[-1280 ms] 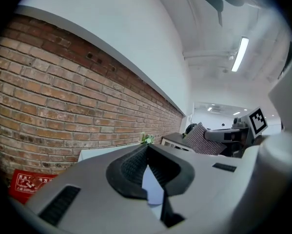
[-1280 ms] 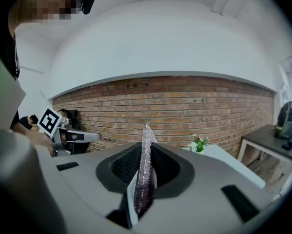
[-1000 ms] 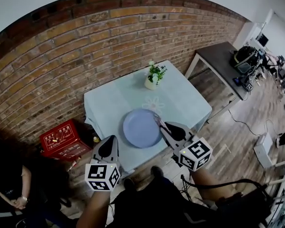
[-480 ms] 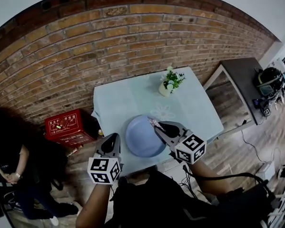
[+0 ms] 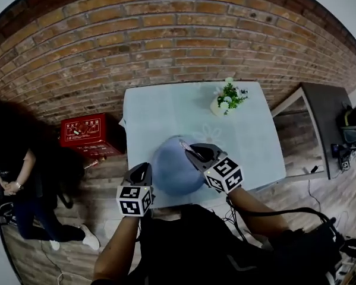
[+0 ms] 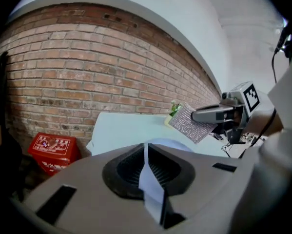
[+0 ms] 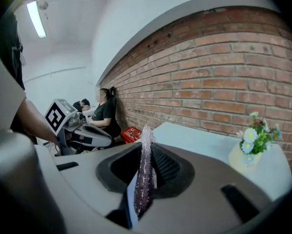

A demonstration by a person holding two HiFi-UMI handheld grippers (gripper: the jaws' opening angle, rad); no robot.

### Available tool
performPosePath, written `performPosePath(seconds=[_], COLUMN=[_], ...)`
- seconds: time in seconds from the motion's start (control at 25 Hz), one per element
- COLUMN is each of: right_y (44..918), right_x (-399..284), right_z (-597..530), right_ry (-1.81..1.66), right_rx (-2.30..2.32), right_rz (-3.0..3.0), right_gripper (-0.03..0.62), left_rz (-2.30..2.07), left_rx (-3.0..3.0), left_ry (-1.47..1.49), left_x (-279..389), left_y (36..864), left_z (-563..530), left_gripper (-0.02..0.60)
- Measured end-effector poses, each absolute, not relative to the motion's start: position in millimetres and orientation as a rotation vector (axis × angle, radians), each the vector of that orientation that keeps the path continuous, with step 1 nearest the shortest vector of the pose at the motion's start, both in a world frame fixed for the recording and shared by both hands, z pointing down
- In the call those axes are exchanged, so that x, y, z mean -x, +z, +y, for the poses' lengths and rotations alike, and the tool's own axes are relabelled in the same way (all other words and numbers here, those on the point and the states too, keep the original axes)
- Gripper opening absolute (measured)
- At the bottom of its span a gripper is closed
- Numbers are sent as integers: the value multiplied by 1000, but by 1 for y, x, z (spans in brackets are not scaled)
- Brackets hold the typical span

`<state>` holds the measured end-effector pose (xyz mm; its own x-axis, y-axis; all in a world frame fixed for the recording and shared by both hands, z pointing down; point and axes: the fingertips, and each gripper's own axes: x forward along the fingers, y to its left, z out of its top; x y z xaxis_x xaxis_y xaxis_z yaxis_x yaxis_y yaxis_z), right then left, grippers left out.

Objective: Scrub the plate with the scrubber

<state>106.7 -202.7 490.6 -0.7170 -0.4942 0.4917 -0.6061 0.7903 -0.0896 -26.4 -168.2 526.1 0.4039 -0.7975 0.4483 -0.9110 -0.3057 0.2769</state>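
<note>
1. The left gripper (image 5: 144, 168) sits low and left of centre in the head view. Its jaws are pressed together with nothing between them, and its tip lies just beside the left rim of the plate (image 5: 173, 174).
2. The right gripper (image 5: 188, 149), just right of centre, is clamped on the scrubber (image 7: 145, 172). This is a thin, glittery, purplish pad that stands edge-on between the jaws in the right gripper view.
3. The plate is round and blue. It lies at the middle of the head view, between the two grippers, on the near edge of the table (image 5: 160, 111).
4. The right gripper's tip overlaps the plate's upper right rim in the head view. In the left gripper view the scrubber shows as a flat sparkling sheet right of centre, above the plate. Whether the two touch cannot be told.
5. A pale blue cloth covers the table.
6. A plant (image 5: 227, 98) with white flowers in a pale pot stands near the table's far right corner, well apart from the plate.
7. A red box (image 5: 82, 134) sits on the wooden floor left of the table, against the wall (image 5: 166, 46).
8. A person (image 5: 11, 159) in dark clothes is at the left edge of the head view, beside the brick wall.
9. A dark table (image 5: 326, 114) stands at the right edge, also by the wall.
</note>
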Motion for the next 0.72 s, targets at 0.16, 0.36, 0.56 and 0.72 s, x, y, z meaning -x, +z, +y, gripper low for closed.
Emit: performPosePath(seconds=[0.16,0.36,0.56,0.72], right_y=[520,546,573,594], right_x=[-102,-84,-71,-68], right_z=[-210,-209,-214,-223], right_ry=[358,410,492,603], right_rx=[-747,-576,-453,-397], right_rz=[-2492,-2491,-2459,-2417], right_gripper=[71,71,71,71], left_rz=[-1483,-1480,-1521,-1502], left_rx=[-2069,-2032,-1977,-1938], left_ry=[352,378,458,503], left_x=[24,13,17,16], left_y=[561,582,605,626], left_z=[-160,-159,-165,-167], left_gripper=[12,118,119,118])
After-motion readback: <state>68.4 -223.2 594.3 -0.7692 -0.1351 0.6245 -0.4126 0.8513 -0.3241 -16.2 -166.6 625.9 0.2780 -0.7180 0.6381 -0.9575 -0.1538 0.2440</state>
